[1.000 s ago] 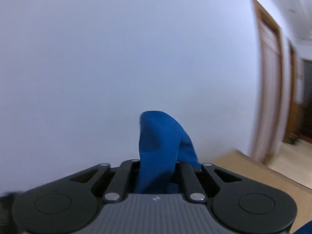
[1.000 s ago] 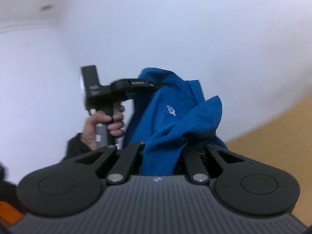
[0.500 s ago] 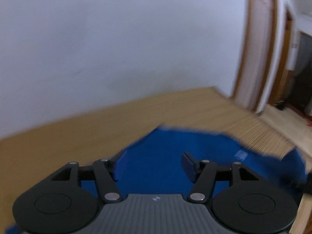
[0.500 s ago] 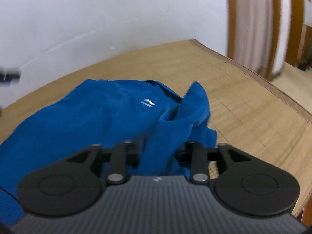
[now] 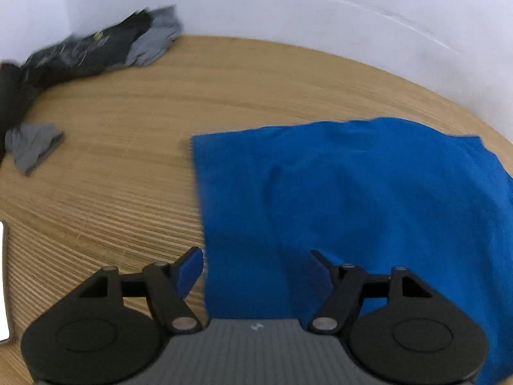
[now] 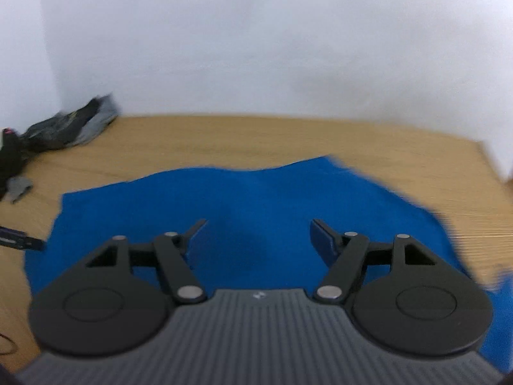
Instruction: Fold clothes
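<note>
Both grippers have let go of the one blue shirt (image 5: 352,199), which dropped to lie flat on the mat (image 5: 128,176). Left gripper (image 5: 256,269) and right gripper (image 6: 256,240) hang over it, jaws opening, empty. Its long axis runs 9 to 3. At 10 o'clock, one dark clothes pile (image 5: 89,51)

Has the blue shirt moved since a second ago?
Yes. The blue shirt came down from in front of the white wall and lies spread on the mat.
</note>
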`<state>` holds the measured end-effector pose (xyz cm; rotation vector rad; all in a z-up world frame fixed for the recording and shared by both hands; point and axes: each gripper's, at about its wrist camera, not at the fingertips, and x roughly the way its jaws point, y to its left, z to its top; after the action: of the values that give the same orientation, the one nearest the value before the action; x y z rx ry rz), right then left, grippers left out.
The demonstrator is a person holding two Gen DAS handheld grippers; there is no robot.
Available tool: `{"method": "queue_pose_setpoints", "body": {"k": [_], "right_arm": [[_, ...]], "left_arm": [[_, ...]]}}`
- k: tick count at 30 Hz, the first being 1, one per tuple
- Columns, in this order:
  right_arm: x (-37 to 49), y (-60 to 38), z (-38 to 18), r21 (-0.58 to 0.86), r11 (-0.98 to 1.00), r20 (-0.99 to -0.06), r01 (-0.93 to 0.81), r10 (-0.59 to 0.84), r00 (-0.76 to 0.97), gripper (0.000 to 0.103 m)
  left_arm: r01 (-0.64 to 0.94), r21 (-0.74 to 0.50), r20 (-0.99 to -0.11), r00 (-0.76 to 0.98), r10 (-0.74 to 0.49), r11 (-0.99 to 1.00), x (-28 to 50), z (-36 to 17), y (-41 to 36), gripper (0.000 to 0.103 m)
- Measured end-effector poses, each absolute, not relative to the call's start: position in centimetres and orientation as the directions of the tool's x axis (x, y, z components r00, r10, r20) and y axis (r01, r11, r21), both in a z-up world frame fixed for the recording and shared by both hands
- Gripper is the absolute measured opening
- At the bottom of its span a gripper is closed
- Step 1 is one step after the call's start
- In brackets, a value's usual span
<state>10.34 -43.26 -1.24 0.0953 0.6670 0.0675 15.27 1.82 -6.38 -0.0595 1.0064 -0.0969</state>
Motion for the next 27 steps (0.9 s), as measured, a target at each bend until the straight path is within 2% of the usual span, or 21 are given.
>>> {"method": "queue_pose_setpoints", "body": {"k": [3, 4, 7, 9, 11, 14, 16, 17, 20, 21, 23, 25, 27], "right_arm": [[14.0, -41.9, -4.5, 0.192, 0.981, -0.757, -0.011, 0.155, 0.635, 0.071], [14.1, -41.3, -5.0, 0.240, 0.970, -0.777, -0.030, 0.211, 0.593, 0.071], [12.5, -38.1, -6.5, 0.379, 0.903, -0.781, -0.201, 0.428, 0.455, 0.071], [10.6, -34.6, -7.5, 0.345, 0.894, -0.823, -0.287, 0.435, 0.364, 0.071], [11.4, -31.4, -9.6, 0.192, 0.927, -0.873, -0.324, 0.311, 0.375, 0.073], [12.9, -29.0, -9.9, 0.037, 0.946, -0.860, -0.321, 0.194, 0.472, 0.075], [16.2, -28.2, -10.4, 0.039, 0.965, -0.838, -0.260, 0.174, 0.518, 0.074], [18.4, -27.7, -10.8, 0.047, 0.973, -0.826, -0.224, 0.164, 0.539, 0.074], [23.5, -28.0, -11.2, 0.071, 0.993, -0.788, -0.097, 0.115, 0.605, 0.073], [24.7, -28.5, -11.1, 0.085, 0.995, -0.775, -0.053, 0.099, 0.625, 0.067], [25.5, -30.2, -9.8, 0.154, 0.988, -0.752, 0.026, 0.100, 0.651, 0.067], [23.4, -30.9, -7.8, 0.232, 0.972, -0.699, -0.022, 0.182, 0.692, 0.070], [20.5, -30.8, -6.8, 0.215, 0.970, -0.679, -0.114, 0.232, 0.697, 0.073]], "left_arm": [[0.077, -0.158, -0.863, 0.473, -0.176, 0.984, 15.9, -7.9, 3.7, 0.075], [0.091, -0.185, -0.865, 0.457, -0.206, 0.978, 15.8, -8.3, 3.9, 0.080], [0.117, -0.214, -0.872, 0.424, -0.244, 0.970, 15.5, -9.6, 3.8, 0.085], [0.182, -0.110, -0.868, 0.461, -0.184, 0.977, 16.2, -10.0, 2.7, 0.084], [0.243, -0.048, -0.860, 0.484, -0.164, 0.969, 17.9, -10.6, 1.5, 0.083], [0.293, -0.003, -0.831, 0.531, -0.165, 0.956, 22.2, -11.1, 0.7, 0.078], [0.280, 0.043, -0.800, 0.585, -0.135, 0.959, 24.9, -10.0, 0.7, 0.066], [0.269, 0.067, -0.782, 0.612, -0.117, 0.961, 26.2, -9.4, 0.8, 0.065], [0.247, 0.027, -0.720, 0.677, -0.153, 0.969, 27.3, -6.7, 2.1, 0.072], [0.239, 0.011, -0.702, 0.693, -0.162, 0.971, 27.0, -6.0, 2.7, 0.075], [0.226, -0.009, -0.697, 0.698, -0.168, 0.974, 25.4, -5.7, 3.9, 0.077], [0.215, -0.034, -0.717, 0.676, -0.174, 0.976, 23.4, -6.3, 5.3, 0.077], [0.204, -0.059, -0.736, 0.653, -0.181, 0.977, 21.3, -7.0, 6.6, 0.077]]}}
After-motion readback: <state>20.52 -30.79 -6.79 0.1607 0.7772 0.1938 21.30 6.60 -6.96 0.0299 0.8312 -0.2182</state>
